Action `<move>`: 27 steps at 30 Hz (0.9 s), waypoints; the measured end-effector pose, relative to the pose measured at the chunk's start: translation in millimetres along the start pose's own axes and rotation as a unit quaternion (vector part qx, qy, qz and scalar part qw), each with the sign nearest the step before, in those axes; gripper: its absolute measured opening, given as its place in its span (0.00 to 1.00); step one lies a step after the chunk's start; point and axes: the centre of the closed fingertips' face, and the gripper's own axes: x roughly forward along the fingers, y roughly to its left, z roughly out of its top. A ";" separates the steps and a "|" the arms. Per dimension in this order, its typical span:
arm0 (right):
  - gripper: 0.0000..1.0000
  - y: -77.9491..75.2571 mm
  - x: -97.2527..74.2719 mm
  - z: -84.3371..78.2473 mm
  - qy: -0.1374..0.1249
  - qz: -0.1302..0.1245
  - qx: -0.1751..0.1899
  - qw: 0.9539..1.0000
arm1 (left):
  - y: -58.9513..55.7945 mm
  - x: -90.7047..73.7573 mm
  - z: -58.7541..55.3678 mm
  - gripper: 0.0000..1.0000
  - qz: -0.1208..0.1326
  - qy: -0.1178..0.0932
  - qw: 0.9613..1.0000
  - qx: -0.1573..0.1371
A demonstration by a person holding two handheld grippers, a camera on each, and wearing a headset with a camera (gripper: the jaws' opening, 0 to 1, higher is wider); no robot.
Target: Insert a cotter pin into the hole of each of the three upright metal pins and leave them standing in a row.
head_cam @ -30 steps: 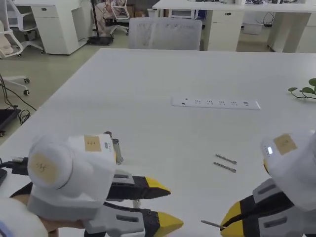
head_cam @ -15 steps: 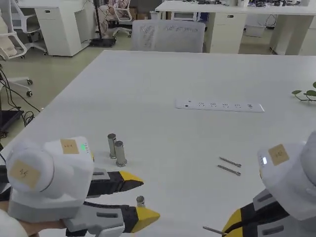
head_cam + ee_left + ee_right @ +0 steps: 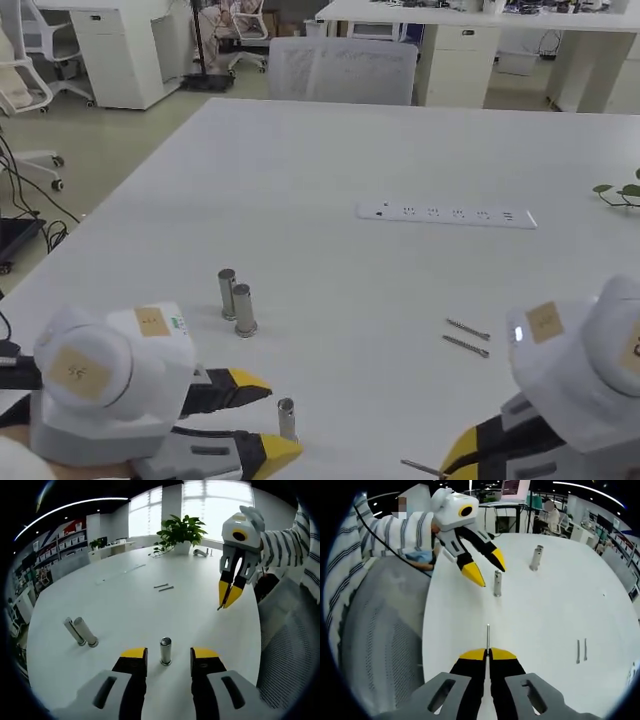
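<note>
Two upright metal pins (image 3: 236,302) stand side by side on the white table (image 3: 330,180). A third metal pin (image 3: 287,420) stands alone nearer me, just ahead of my open left gripper (image 3: 268,418); in the left gripper view this pin (image 3: 165,651) sits between the yellow tips without touching them. My right gripper (image 3: 455,464) is shut on a thin cotter pin (image 3: 487,637), which pokes forward toward the lone pin (image 3: 497,583). Two more cotter pins (image 3: 466,338) lie flat on the table to the right.
A white power strip (image 3: 447,214) lies across the table's middle. Plant leaves (image 3: 620,190) reach in at the right edge. A grey chair (image 3: 342,70) stands at the far side. The table's near edge is close behind both grippers.
My left gripper has drawn back toward the lower left, uncovering the two side-by-side pins and the lone pin. The right gripper still holds its cotter pin low at the right.
</note>
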 end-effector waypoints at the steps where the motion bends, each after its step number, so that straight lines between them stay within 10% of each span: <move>1: 0.02 -0.4 0.5 0.4 0.000 -0.001 0.001 1.000 | 0.3 1.6 -1.2 0.32 -0.001 -0.001 1.000 -0.002; 27: 0.02 -1.8 27.9 41.0 -0.016 -0.010 0.004 1.000 | 2.3 22.4 -18.3 0.09 -0.011 0.005 1.000 -0.011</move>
